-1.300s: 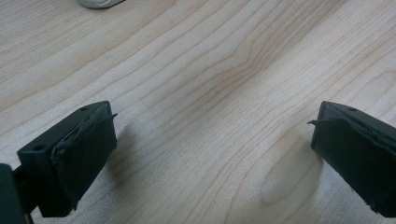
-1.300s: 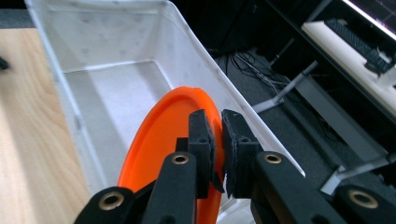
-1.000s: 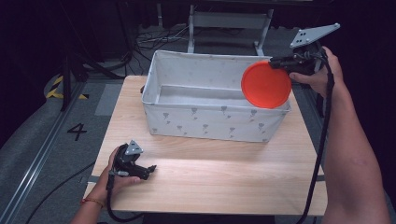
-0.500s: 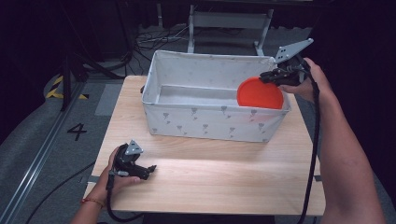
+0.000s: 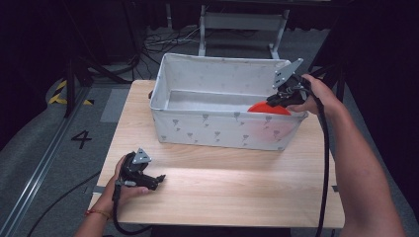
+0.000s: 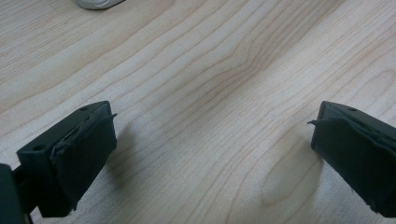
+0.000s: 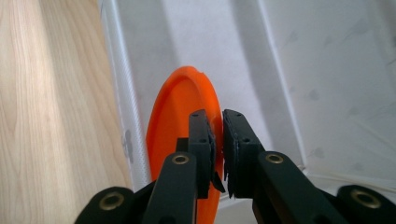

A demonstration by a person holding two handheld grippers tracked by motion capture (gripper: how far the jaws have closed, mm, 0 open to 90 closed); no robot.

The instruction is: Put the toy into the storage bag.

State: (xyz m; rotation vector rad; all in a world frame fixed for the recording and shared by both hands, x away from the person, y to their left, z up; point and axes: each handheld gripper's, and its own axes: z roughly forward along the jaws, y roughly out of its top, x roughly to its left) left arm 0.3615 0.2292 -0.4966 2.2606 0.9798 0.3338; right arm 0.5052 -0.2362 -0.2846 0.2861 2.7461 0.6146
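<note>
Your right hand-held gripper (image 7: 215, 154) pinches the orange disc (image 7: 180, 121) by its rim, inside the fabric bin's (image 5: 217, 128) right end. Lower it flat before releasing. The left hand-held gripper (image 6: 210, 154) rests wide open, empty, at the desk's (image 5: 237, 187) near-left corner.

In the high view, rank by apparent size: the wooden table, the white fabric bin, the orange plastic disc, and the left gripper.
1. Light wooden table.
2. White fabric bin.
3 and 4. Orange plastic disc, mostly hidden inside the bin, and left gripper: visible areas look similar, so I cannot rank them.
</note>
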